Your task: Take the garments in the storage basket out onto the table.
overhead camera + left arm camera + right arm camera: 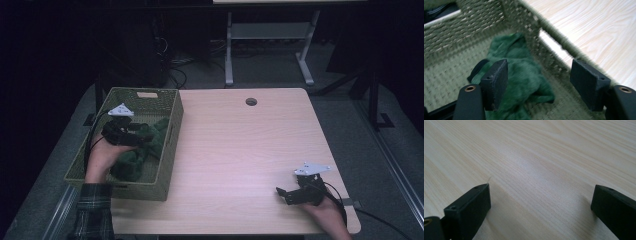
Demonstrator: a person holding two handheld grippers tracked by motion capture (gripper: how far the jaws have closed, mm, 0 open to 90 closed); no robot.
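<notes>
A woven olive basket point(171, 131) stands on the left part of the light wooden table point(240, 145). A crumpled dark green cloth point(156, 142) lies inside it. My left gripper point(142, 135) is lowered into the basket over the cloth. In the left gripper view its jaws point(541, 82) stand apart, with the green cloth point(521, 65) lying under and between them beside the basket wall point(474, 22); the pads do not press on it. My right gripper point(281, 192) rests near the table's front right corner. It stands open point(541, 202) over bare wood point(536, 157) with nothing between its jaws.
A round cable hole point(251, 101) sits near the table's far edge. Behind the table stand the white legs of another desk point(229, 55) and cables on the dark floor. The basket's right wall has a handle slot point(554, 47).
</notes>
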